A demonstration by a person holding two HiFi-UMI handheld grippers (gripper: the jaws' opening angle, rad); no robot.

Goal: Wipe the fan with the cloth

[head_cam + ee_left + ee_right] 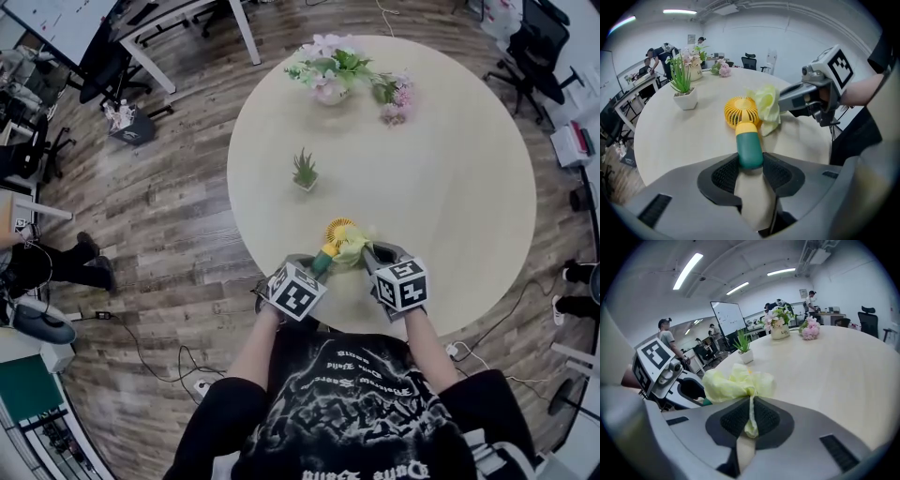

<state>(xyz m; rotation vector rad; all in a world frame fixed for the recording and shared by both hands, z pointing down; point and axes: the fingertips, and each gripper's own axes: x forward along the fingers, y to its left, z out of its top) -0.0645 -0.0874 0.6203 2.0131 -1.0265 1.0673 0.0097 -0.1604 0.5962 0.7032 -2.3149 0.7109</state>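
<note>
Yellow fan [743, 119], green handle, crumpled pale-yellow cloth [768, 108] against its head

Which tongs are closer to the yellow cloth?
Right. The right tongs pinch the cloth itself. The left tongs grip the fan by its handle, with the cloth up beside its head.

In the head view the left hand-held gripper [317, 270] hides most of the green handle of the fan [336, 230], and the cloth [353, 248] covers one side of its yellow head. In the right gripper view the cloth hides nearly all the fan, with only a bit of green showing.
</note>
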